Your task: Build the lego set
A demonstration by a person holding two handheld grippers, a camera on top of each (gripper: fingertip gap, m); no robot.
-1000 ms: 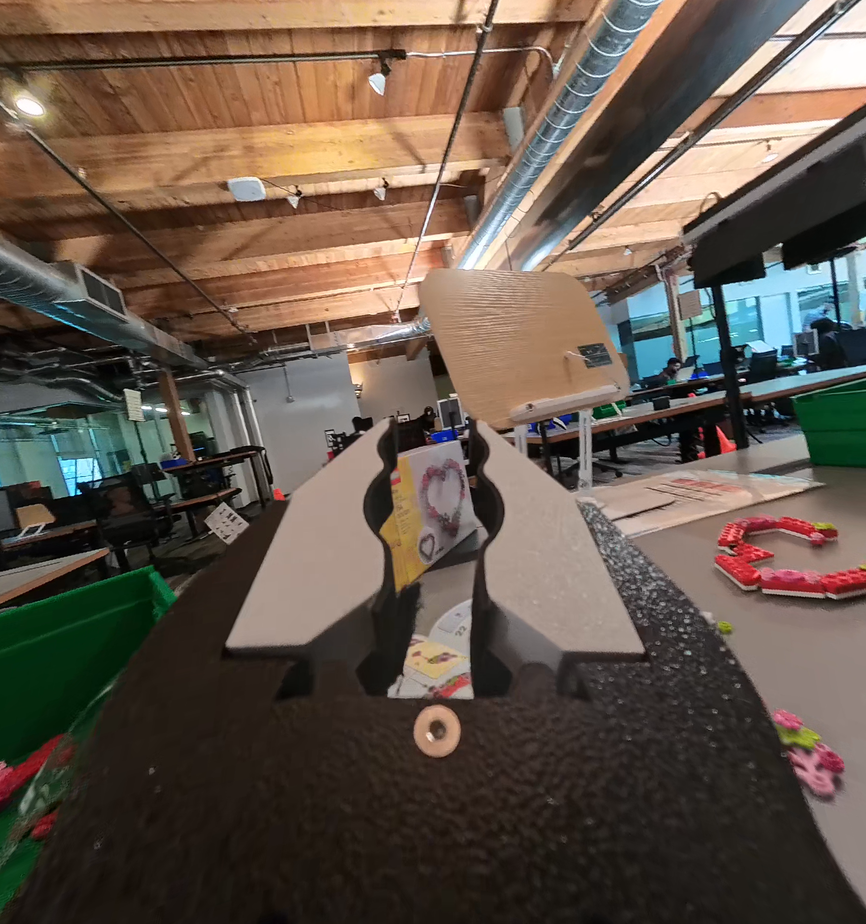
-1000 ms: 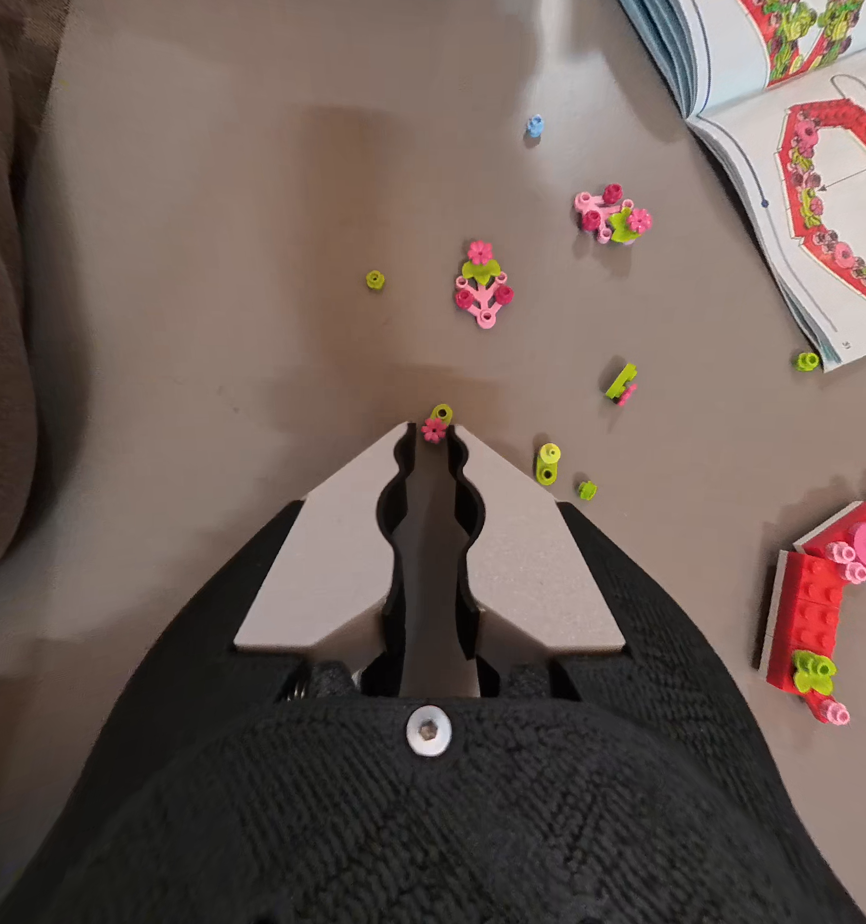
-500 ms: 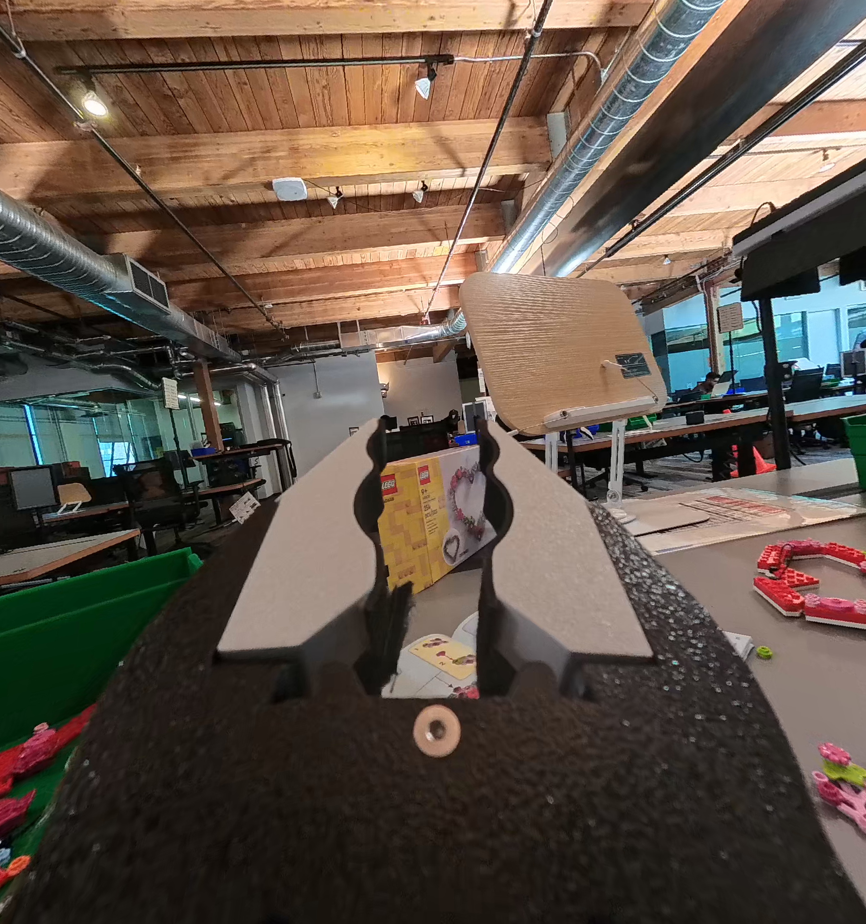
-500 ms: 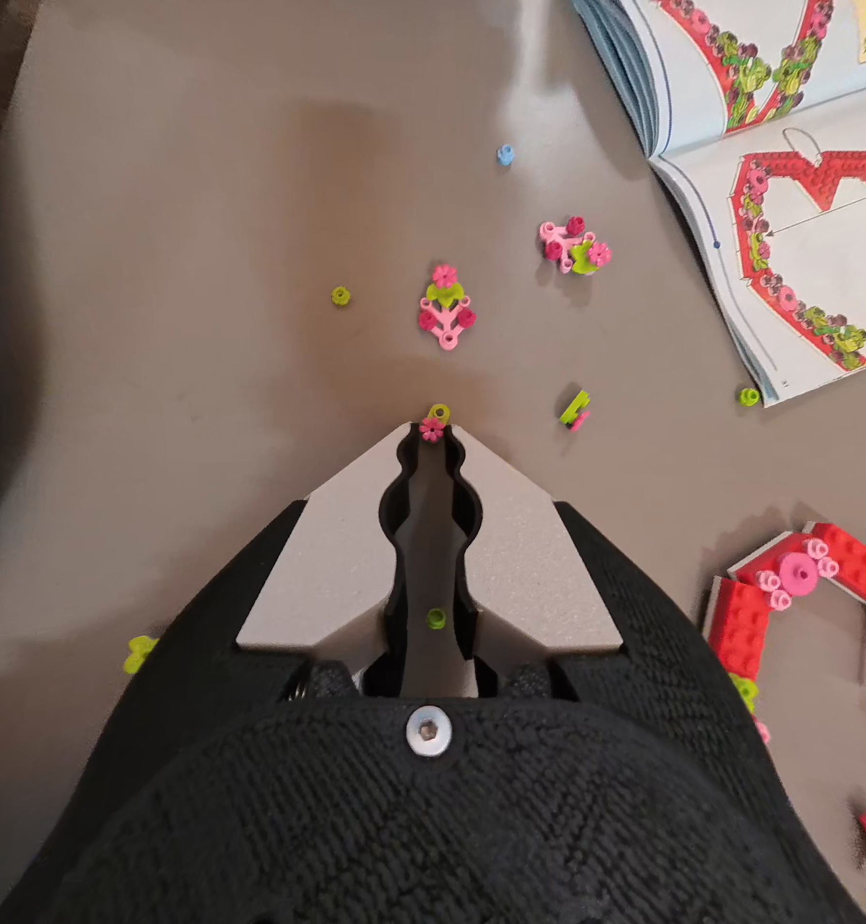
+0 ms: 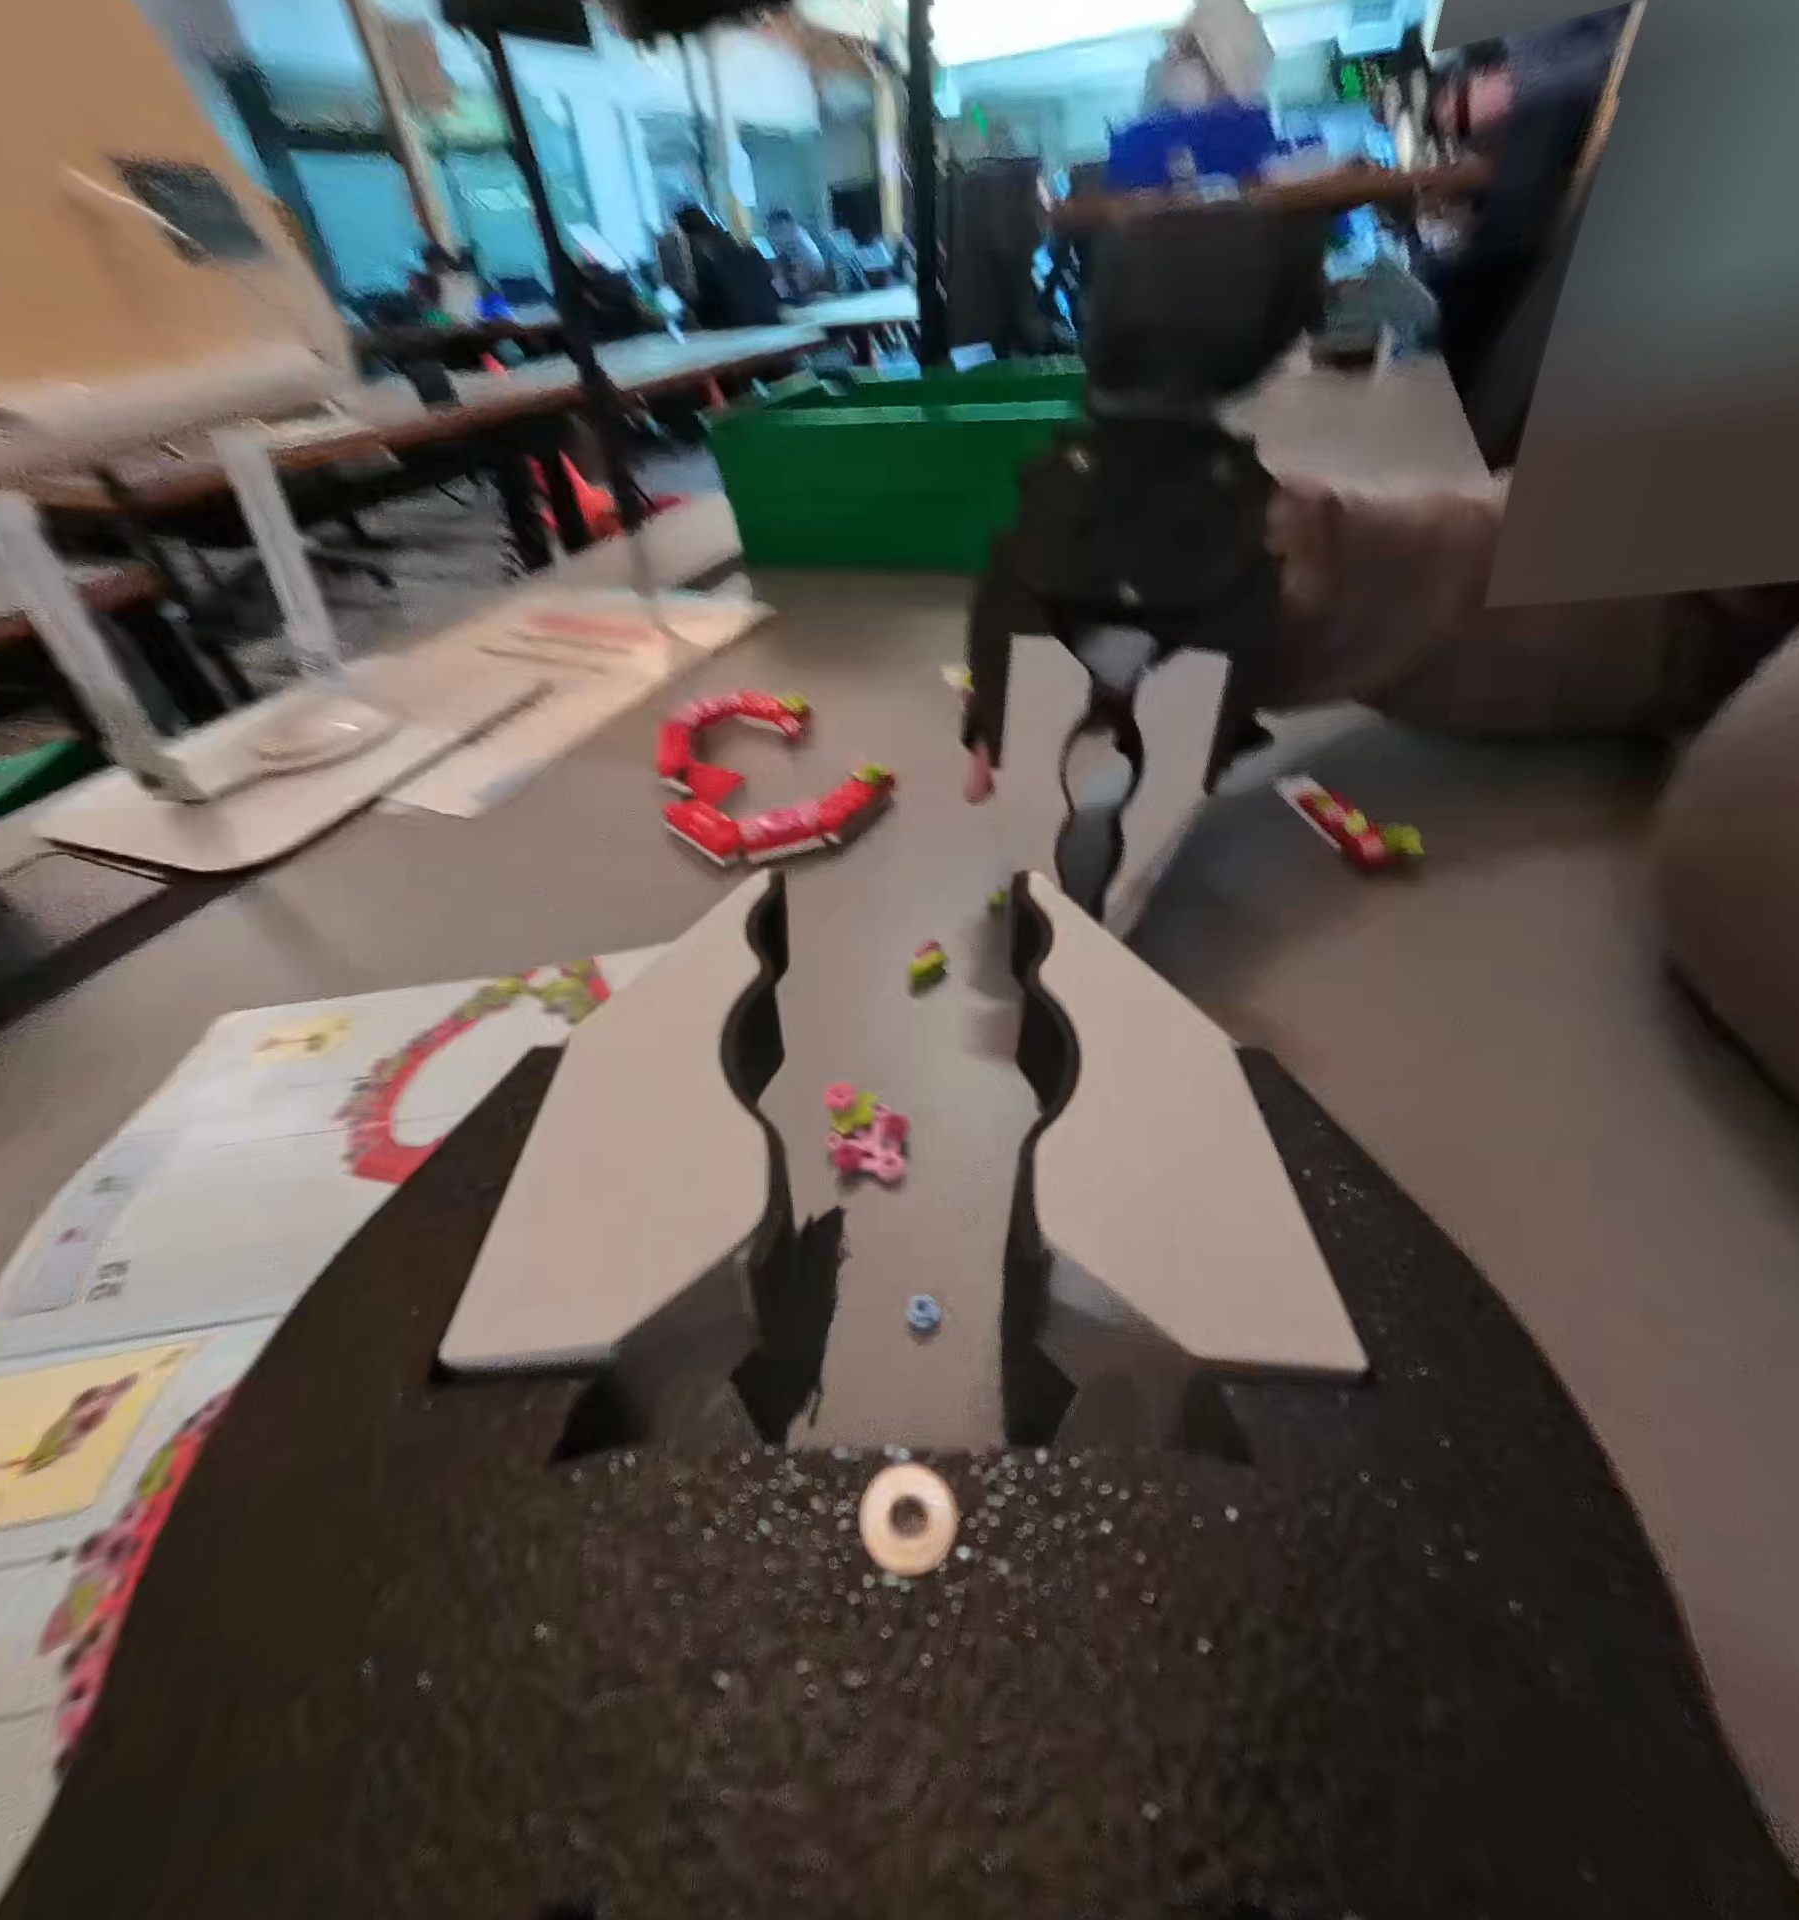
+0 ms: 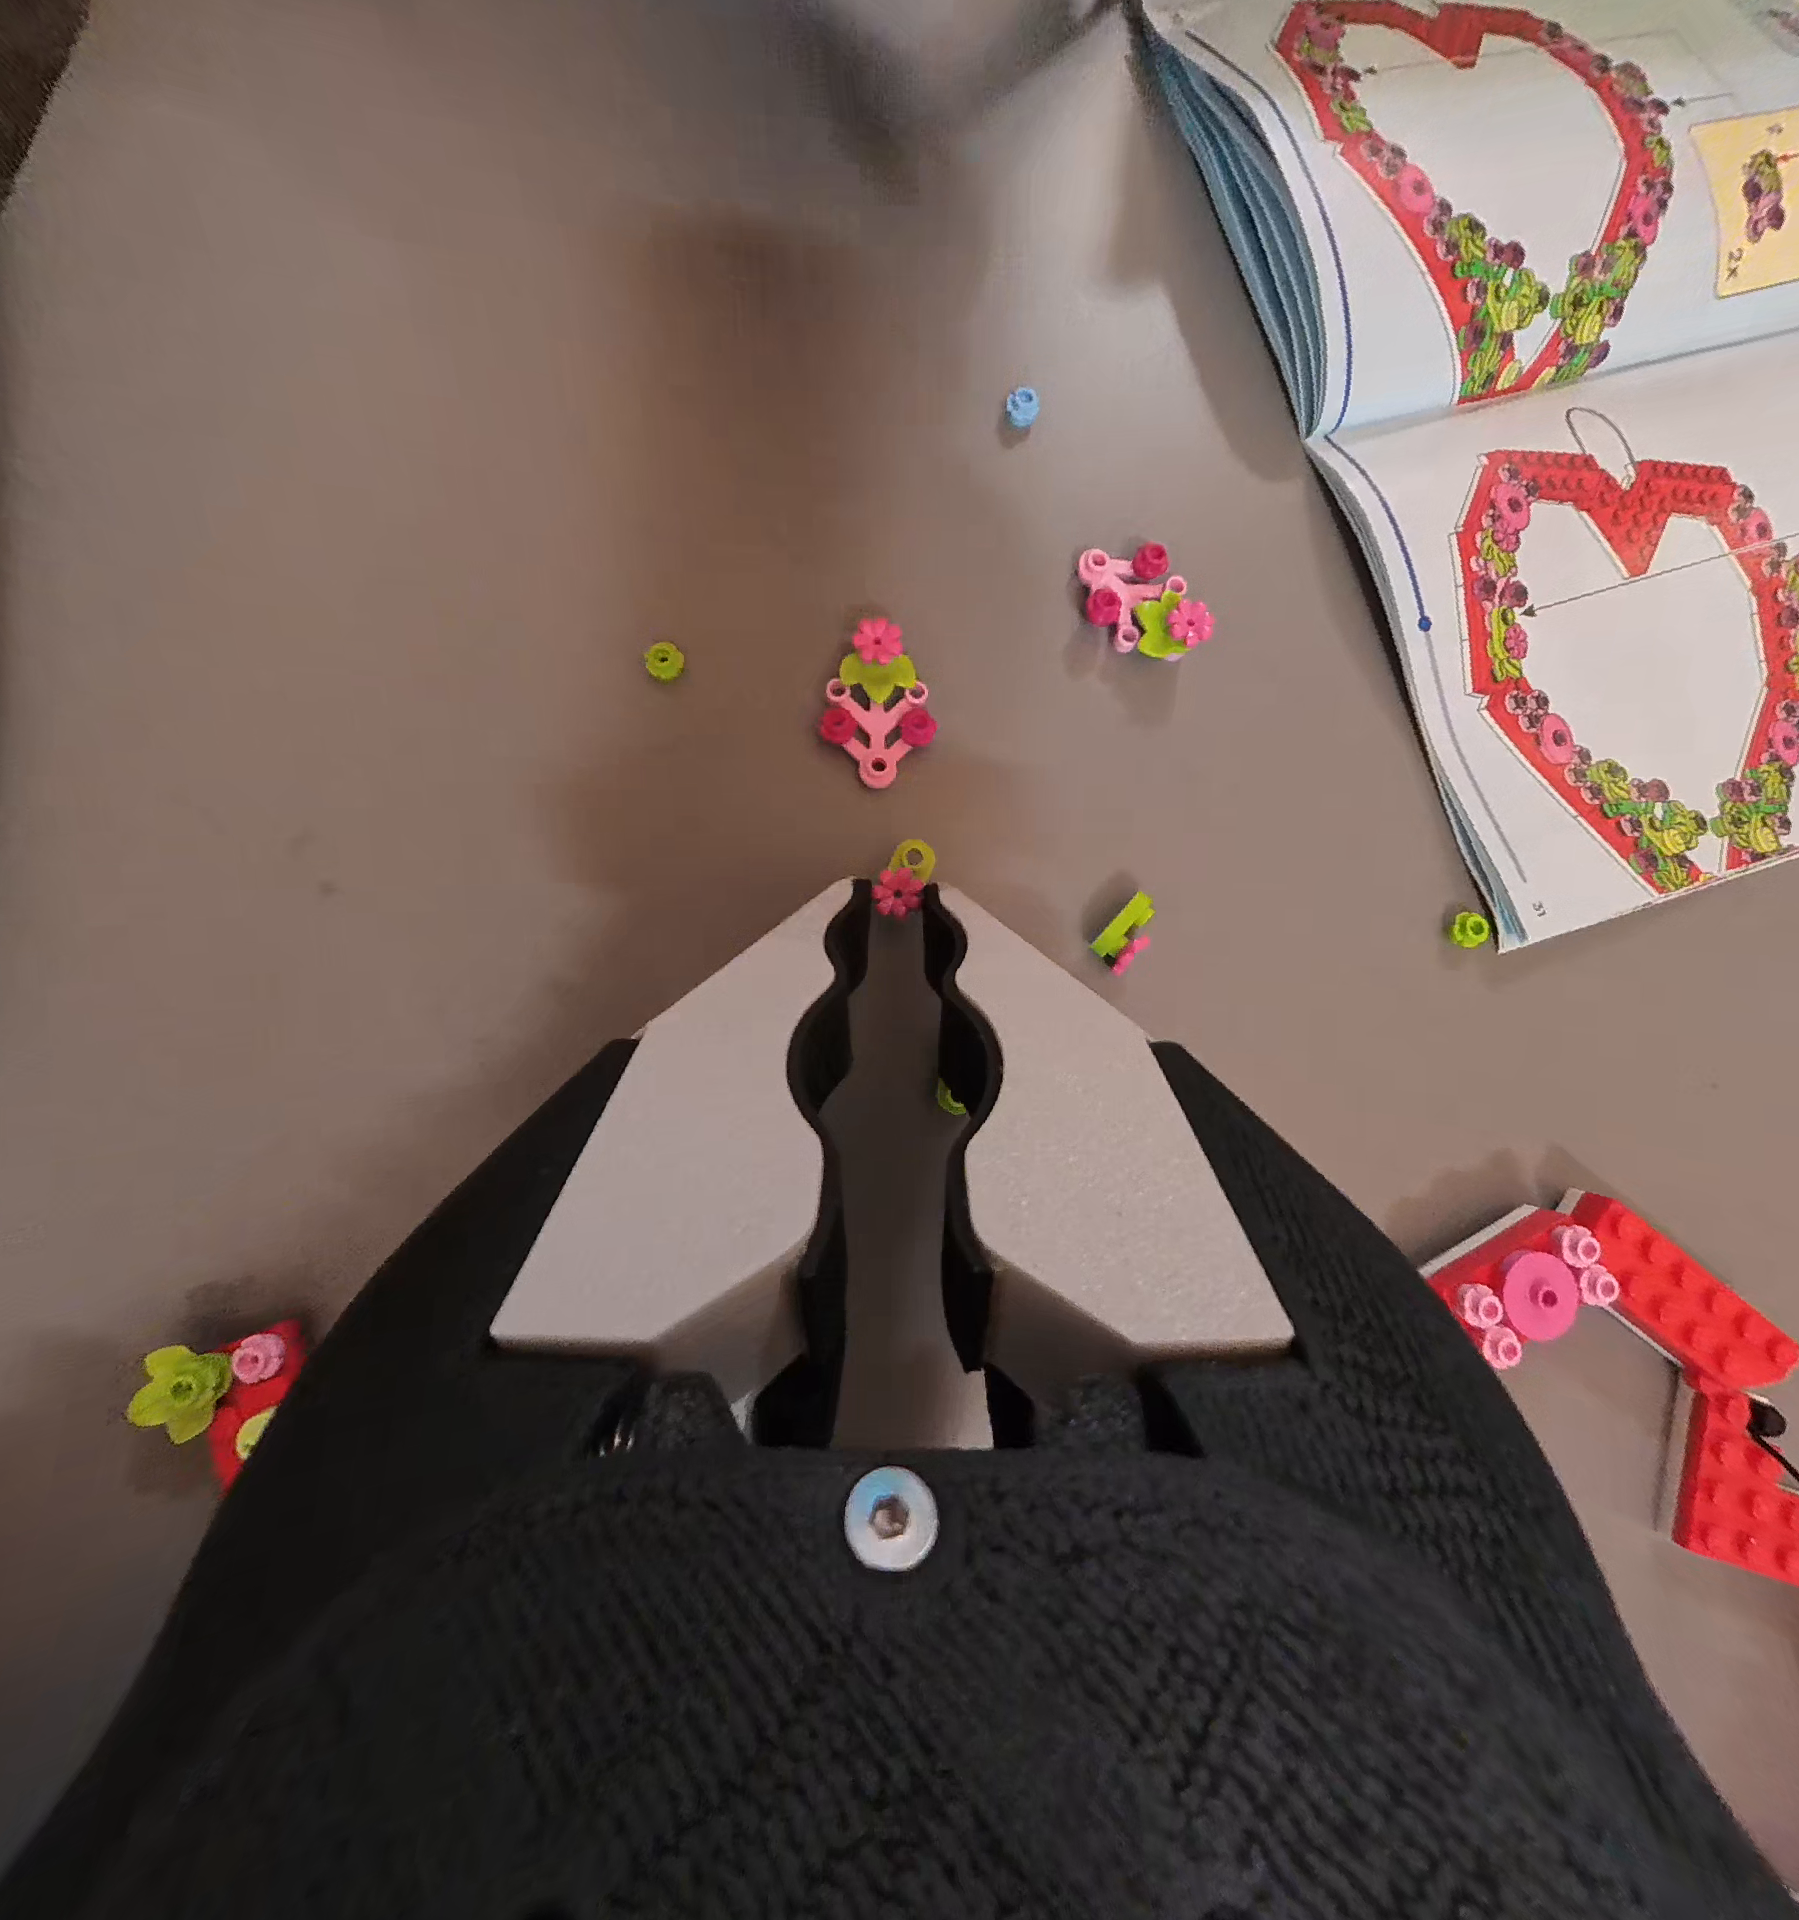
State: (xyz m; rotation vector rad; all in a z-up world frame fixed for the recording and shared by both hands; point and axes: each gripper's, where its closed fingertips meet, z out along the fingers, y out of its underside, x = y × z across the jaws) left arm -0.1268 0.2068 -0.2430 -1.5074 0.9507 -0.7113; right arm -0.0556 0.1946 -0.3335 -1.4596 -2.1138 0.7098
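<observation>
My right gripper point(image 6: 897, 896) is shut on a small pink flower piece point(image 6: 897, 891) with a lime piece point(image 6: 913, 858) at its tip, held above the grey table point(image 6: 355, 520). A pink flower cluster point(image 6: 877, 701) lies just ahead and a second cluster point(image 6: 1139, 603) lies to the right. The partly built red heart frame point(image 6: 1653, 1330) lies at the lower right. My left gripper point(image 5: 900, 894) is open and empty, low over the table, facing the right gripper point(image 5: 1113, 790). In the blurred left wrist view a flower cluster point(image 5: 867, 1132) and the red heart frame point(image 5: 760, 779) show.
The open instruction booklet point(image 6: 1601, 468) lies at the upper right. Loose bits are scattered: a blue stud point(image 6: 1021, 405), lime studs point(image 6: 663, 660) point(image 6: 1469, 928), a lime-pink piece point(image 6: 1123, 928). A red piece with a lime flower point(image 6: 214, 1387) lies at the left. A green bin point(image 5: 895, 488) stands at the table's far edge.
My left gripper has swung down from facing the ceiling to facing the table and has opened wider. My right gripper has shifted toward the booklet, still holding the flower piece.
</observation>
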